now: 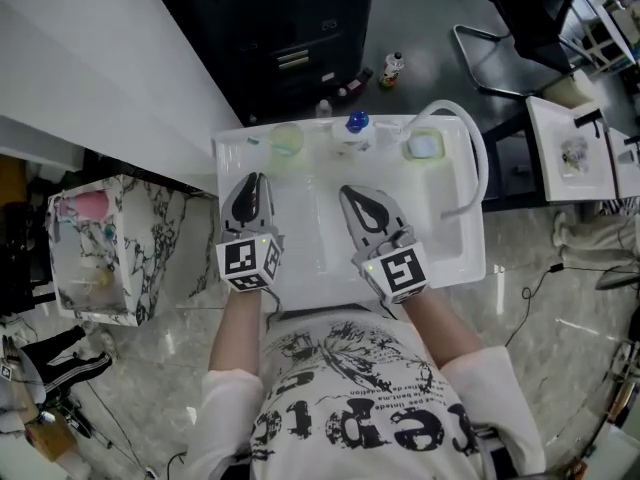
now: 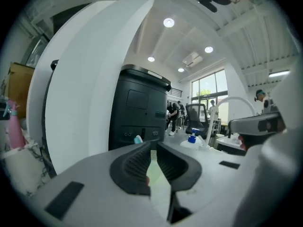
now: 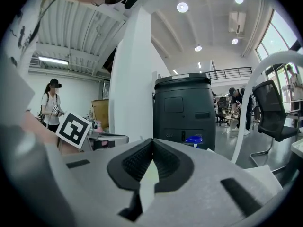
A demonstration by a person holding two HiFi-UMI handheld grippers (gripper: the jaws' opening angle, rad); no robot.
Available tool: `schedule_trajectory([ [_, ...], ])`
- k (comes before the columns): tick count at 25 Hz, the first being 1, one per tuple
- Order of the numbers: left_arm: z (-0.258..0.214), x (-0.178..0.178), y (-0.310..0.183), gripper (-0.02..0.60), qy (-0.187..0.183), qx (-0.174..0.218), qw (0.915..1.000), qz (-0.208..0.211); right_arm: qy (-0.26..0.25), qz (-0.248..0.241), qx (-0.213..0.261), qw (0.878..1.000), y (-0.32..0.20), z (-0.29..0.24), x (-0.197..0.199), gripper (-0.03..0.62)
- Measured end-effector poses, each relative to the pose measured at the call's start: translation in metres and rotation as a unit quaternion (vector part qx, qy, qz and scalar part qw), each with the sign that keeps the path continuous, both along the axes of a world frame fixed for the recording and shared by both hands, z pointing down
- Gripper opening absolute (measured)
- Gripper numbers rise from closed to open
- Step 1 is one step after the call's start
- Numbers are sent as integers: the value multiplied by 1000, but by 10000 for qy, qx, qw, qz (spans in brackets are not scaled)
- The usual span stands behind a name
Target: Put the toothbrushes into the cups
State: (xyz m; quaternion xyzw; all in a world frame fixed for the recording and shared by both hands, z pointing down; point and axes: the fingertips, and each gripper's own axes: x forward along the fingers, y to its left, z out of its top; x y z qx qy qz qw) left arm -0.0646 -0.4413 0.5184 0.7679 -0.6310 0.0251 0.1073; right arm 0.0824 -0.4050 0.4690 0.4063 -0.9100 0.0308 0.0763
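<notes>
while the left gripper (image 1: 254, 180) and right gripper (image 1: 350, 194) hover closed, empty, over the sink (image 1: 474, 260), we should skirt its rear cups (image 1: 286, 139).

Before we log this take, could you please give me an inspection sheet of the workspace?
Surface: white basin with a white faucet arching at its right.
Job's things: green cup and pale cup at the far edge; toothbrushes too small to confirm.
Clutter: blue-capped pump bottle between the cups.
Grippers: left tool and right tool over the basin, jaws together, nothing between them.
Cables: black cable on the floor at right.
Surroundings: black cabinet, marble-patterned stand, office chair, small bottles on the floor.
</notes>
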Motion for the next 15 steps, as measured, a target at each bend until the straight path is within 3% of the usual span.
schedule_trajectory([
  [8,-48,39,51,20,-399,357,9978,402,-36,71,172,9998,40,-20,22,-6],
  [15,-93,65,96,18,-474,523,9945,772,-18,171,374,9992,66,-40,37,-6],
])
